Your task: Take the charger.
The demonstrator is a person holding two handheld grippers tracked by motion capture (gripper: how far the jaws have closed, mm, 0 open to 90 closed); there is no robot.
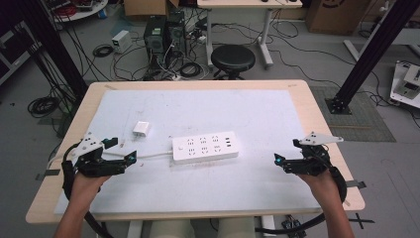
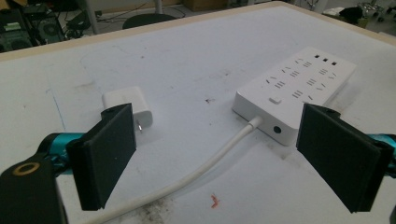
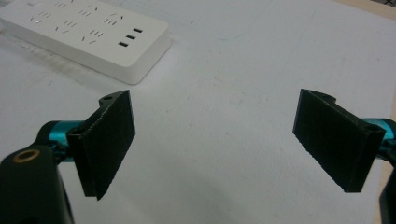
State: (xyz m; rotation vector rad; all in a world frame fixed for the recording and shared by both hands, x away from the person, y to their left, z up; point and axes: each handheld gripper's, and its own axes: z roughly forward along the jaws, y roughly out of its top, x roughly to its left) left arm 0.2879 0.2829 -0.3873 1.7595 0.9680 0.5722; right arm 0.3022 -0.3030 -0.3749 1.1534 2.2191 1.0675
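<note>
White power strip (image 1: 205,148) lies flat mid-table on the white mat (image 1: 257,114), sockets up, long axis roughly left-right. Its white cable (image 1: 148,156) exits the left end and runs toward the left gripper (image 1: 128,153). Small white charger block (image 1: 141,129) sits on the mat just up-left of the strip, apart from it, not plugged in.

Left gripper view: jaws spread wide, nothing between them except the cable (image 2: 201,165) passing over the mat; charger (image 2: 130,108) is just beyond the left jaw, strip (image 2: 295,88) ahead-right. Small red speck (image 2: 214,201) on the mat near the cable.

Right gripper (image 1: 278,159) is well right of the strip, pointed toward it, jaws also wide apart and empty; in its view the strip's (image 3: 88,35) USB end is ahead-left, bare mat between the jaws.

Both grippers are near the table's (image 1: 317,119) front corners. Black stool (image 1: 233,58) on the floor behind the far edge.
</note>
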